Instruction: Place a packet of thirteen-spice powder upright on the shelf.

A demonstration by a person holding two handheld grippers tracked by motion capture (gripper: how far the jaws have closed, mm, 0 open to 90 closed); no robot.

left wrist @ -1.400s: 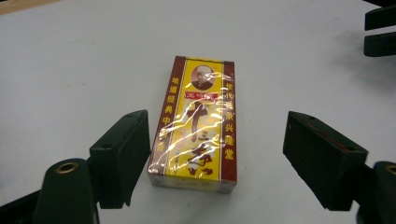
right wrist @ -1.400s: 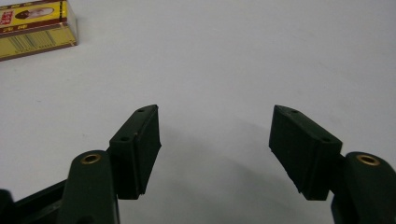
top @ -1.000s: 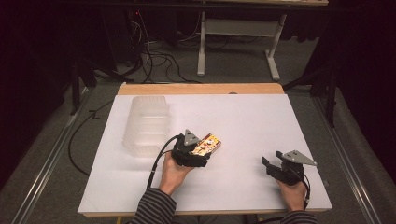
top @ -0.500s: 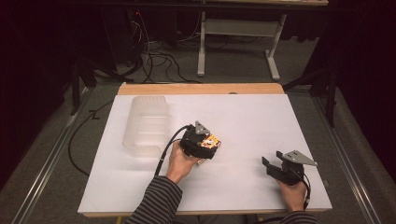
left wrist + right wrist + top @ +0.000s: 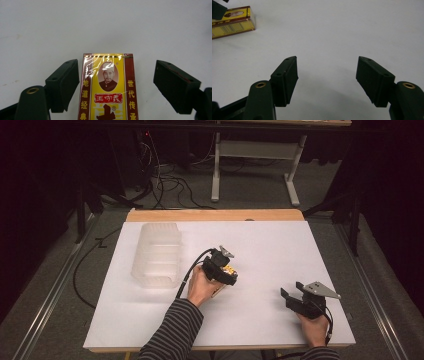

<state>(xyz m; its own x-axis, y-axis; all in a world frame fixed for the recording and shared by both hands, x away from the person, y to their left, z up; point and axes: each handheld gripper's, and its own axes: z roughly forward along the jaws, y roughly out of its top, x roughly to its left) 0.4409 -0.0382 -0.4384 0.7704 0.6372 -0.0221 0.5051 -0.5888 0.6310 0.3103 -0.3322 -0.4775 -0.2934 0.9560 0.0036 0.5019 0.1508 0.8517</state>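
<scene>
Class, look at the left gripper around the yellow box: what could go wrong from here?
1. The left gripper is open, with gaps between its pads and the yellow box; lifting now would probably leave the box on the table.
2. The box sits nearer one pad, so closing might push it askew.

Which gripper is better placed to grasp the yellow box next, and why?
Left. The left gripper has its open jaws either side of the yellow box; the right gripper rests apart on bare white table.
</scene>
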